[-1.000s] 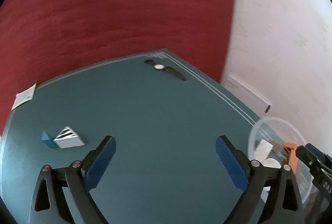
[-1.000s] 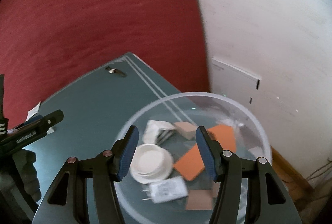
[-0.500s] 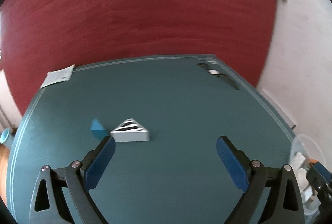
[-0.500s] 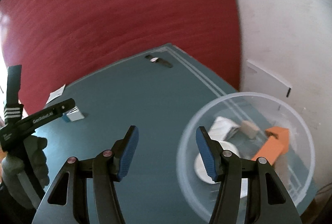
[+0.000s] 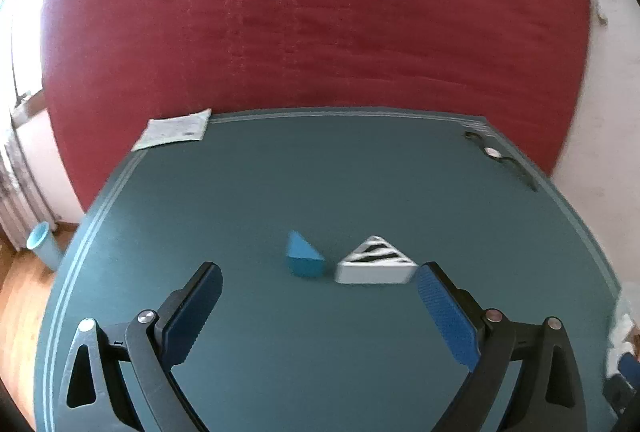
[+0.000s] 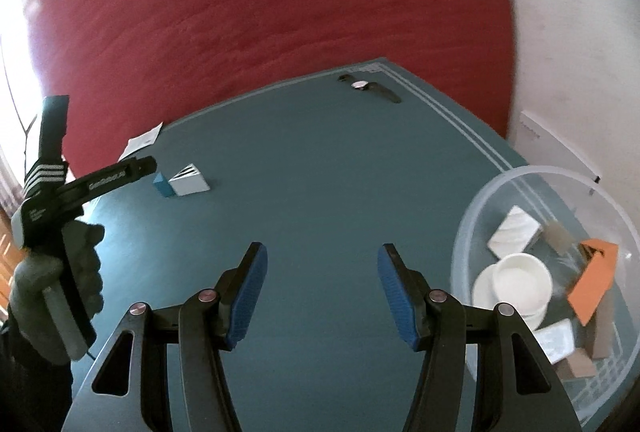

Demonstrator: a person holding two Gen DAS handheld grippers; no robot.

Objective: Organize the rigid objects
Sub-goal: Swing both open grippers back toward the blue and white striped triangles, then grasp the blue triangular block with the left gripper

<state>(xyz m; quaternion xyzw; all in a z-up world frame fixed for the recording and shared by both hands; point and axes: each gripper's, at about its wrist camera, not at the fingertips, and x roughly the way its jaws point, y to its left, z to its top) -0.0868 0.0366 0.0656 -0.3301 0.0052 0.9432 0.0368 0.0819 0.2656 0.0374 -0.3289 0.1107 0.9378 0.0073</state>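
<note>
A white triangular block with black stripes (image 5: 375, 262) lies on the teal table (image 5: 320, 167), touching a blue wedge block (image 5: 303, 257) on its left. My left gripper (image 5: 318, 276) is open and empty just short of the two blocks, its right finger beside the striped block. Both blocks show in the right wrist view, striped (image 6: 189, 181) and blue (image 6: 161, 185). My right gripper (image 6: 322, 264) is open and empty over the table middle. A clear plastic bowl (image 6: 472, 216) at the right holds white dishes, an orange piece and other items.
A black wristwatch (image 5: 500, 157) lies at the far right corner of the table, also in the right wrist view (image 6: 368, 87). A white paper (image 5: 174, 129) lies at the far left edge. A red wall stands behind. A light blue cup (image 5: 42, 240) stands on the floor at left.
The left gripper has swung left and now faces the two blocks, which sit between its fingers' line. The right gripper has swung left off the bowl over the table.
</note>
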